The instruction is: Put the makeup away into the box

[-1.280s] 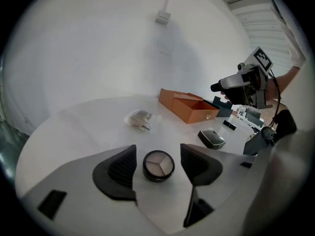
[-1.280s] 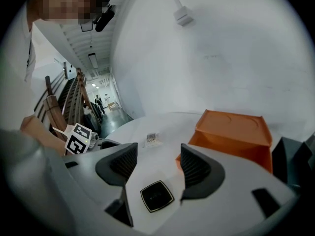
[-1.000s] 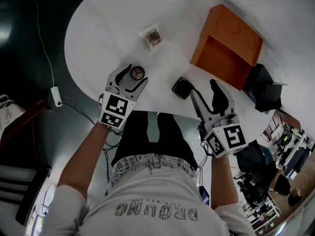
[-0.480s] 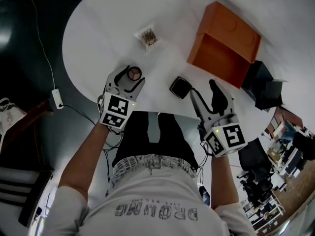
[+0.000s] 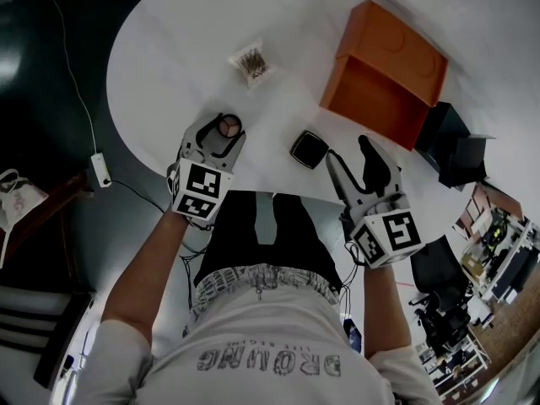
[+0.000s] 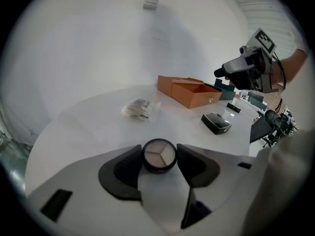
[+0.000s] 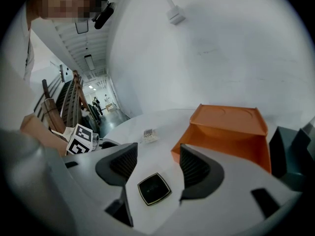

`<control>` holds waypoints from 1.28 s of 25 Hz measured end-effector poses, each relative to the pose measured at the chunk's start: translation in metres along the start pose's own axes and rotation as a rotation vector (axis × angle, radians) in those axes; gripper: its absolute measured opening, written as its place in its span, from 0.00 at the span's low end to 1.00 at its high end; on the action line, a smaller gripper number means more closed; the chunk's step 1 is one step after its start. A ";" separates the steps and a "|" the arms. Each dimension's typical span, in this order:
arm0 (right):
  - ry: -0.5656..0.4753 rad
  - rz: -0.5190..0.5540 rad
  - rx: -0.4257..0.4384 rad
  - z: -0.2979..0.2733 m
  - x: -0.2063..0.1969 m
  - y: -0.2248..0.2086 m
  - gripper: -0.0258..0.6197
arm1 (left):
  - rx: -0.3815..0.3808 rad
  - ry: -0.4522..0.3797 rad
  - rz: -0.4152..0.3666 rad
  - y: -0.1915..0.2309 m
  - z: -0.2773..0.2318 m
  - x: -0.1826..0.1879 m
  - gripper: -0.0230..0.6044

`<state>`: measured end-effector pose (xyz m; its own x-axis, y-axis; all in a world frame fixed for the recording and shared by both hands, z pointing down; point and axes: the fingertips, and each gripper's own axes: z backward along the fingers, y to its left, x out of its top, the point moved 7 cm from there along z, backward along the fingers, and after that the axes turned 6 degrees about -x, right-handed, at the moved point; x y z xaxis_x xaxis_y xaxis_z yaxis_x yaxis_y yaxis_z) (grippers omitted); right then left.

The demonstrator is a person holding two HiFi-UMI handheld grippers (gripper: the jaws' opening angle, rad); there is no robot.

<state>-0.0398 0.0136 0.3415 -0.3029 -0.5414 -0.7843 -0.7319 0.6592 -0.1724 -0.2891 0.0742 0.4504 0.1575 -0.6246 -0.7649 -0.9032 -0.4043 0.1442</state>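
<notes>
At the near edge of the table [image 5: 169, 57], our left gripper [image 6: 158, 151] has just been closing its jaws on the round compact [image 6: 159, 157], meeting its rim on both sides. We are judging it light, rigid and slick, so gripping across its widest part suits. Our right gripper [image 7: 157, 160] is hovering open over the square compact [image 7: 154, 189], touching nothing. Farther right, the orange box [image 5: 384, 74] is sitting open.

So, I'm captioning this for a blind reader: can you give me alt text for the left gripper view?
The left tool has just been closing its jaws, which touch both sides of a round compact on a white table. Beyond lie a clear packet, a black square compact and an open orange box.
</notes>
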 end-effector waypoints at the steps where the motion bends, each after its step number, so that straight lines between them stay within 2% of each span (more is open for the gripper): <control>1: 0.001 0.001 0.001 0.000 0.000 0.000 0.47 | 0.001 0.000 0.000 0.000 0.000 0.000 0.43; 8: -0.004 0.003 -0.002 -0.003 0.002 0.001 0.47 | 0.000 0.001 0.002 0.001 0.001 0.002 0.42; 13: -0.026 0.003 -0.018 0.000 0.010 0.003 0.47 | -0.009 -0.030 -0.022 0.005 0.007 0.016 0.42; 25: -0.121 -0.031 -0.137 0.026 0.030 0.021 0.47 | -0.091 -0.116 -0.154 0.015 0.021 0.073 0.42; 32: -0.160 -0.059 -0.191 0.039 0.033 0.015 0.47 | -0.141 -0.130 -0.206 0.007 0.017 0.101 0.42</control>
<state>-0.0369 0.0261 0.2901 -0.1664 -0.4764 -0.8633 -0.8523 0.5098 -0.1170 -0.2858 0.0193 0.3636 0.2711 -0.4320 -0.8602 -0.7913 -0.6088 0.0564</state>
